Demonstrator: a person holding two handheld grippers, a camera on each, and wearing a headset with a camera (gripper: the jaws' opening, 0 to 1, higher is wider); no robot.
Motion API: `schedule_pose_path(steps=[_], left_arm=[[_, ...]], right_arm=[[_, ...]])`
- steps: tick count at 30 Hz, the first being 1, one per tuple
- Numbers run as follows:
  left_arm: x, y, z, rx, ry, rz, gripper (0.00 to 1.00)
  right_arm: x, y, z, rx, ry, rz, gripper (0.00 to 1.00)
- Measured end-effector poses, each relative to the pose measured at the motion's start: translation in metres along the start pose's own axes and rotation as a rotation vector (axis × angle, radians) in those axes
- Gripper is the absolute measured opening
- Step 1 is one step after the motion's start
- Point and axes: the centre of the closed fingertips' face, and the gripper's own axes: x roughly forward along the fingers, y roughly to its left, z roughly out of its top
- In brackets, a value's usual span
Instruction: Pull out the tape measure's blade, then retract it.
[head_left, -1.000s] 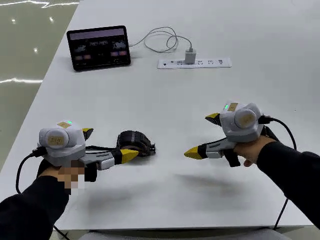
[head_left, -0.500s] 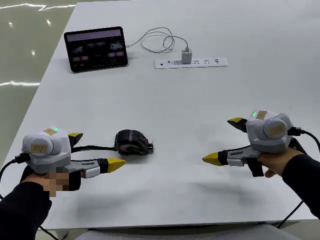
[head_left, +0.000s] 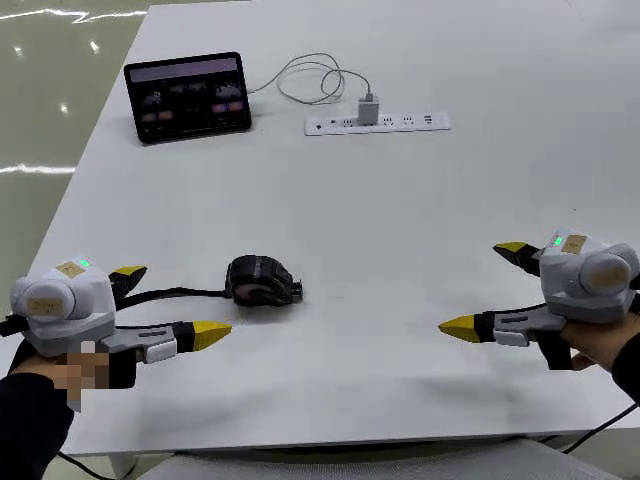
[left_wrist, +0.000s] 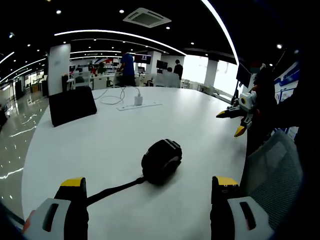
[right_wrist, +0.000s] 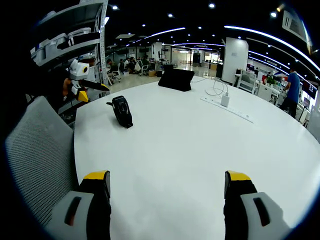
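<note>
The left grey gripper with yellow-tipped jaws (head_left: 172, 302) now sits back to the left of the black round tape measure (head_left: 262, 281), no longer flanking it. The matching right gripper (head_left: 482, 287) is farther right and lower, widening the gap between the two.

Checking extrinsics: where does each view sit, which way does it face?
Head view: on the headset, facing forward and down at the white table; left gripper, right gripper, dark sleeves show.
Left gripper view: on the left gripper, facing the black round tape measure past its open jaws; right gripper beyond.
Right gripper view: on the right gripper, facing across the table; open jaws below, left gripper upper left.
Shared: the tape measure.
</note>
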Motion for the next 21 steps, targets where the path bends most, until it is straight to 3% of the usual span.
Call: schedule_pose_path(steps=[7,11,14,21], left_arm=[[-0.008,-0.008,-0.001,0.022,0.014,-0.016,1.0],[-0.01,-0.012,-0.009,0.022,0.037,-0.033,1.0],[-0.013,-0.009,-0.014,0.023,0.044,-0.018,1.0],[-0.023,-0.004,-0.008,0.019,0.023,-0.002,1.0]], right_arm=[[-0.022,-0.003,-0.013,0.018,0.002,-0.027,0.91],[-0.035,-0.004,-0.017,0.027,0.001,-0.044,0.93],[-0.043,-0.003,-0.023,0.028,0.009,-0.052,0.94],[-0.055,-0.006,-0.034,0.041,0.019,-0.07,0.98]])
